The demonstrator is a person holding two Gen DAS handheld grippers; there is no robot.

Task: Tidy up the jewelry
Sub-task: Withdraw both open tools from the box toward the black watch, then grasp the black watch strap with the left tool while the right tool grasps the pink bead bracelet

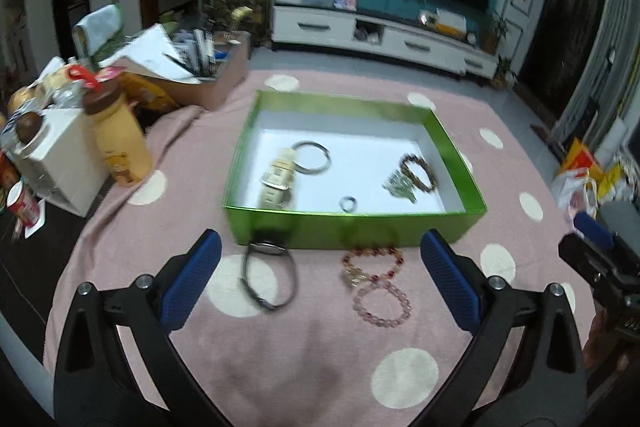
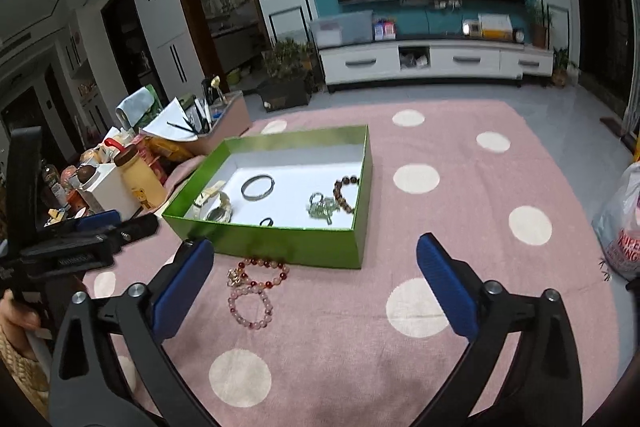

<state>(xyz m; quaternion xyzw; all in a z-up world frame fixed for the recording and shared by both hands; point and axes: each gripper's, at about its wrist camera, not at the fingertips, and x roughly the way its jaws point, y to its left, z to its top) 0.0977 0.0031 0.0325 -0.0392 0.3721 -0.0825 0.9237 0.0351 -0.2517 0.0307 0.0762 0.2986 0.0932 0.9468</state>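
Observation:
A green box [image 1: 352, 225] [image 2: 280, 243] with a white floor stands on the pink dotted cloth. Inside it lie a cream watch [image 1: 278, 179], a silver bangle [image 1: 312, 155], a small ring [image 1: 348, 203], a brown bead bracelet [image 1: 420, 167] and a green piece [image 1: 398, 185]. In front of the box lie a black watch [image 1: 270, 277], a red bead bracelet [image 1: 372, 261] [image 2: 264, 273] and a pink bead bracelet [image 1: 382, 307] [image 2: 250, 309]. My left gripper [image 1: 320, 279] is open and empty above them. My right gripper [image 2: 316, 283] is open and empty, to the right of the bracelets.
A yellow bottle [image 1: 118, 139] and a white box [image 1: 60, 163] stand at the left table edge, with a cardboard box of pens [image 1: 200, 75] behind. A plastic bag [image 2: 624, 227] sits at the right edge. The TV cabinet [image 1: 380, 35] is beyond the table.

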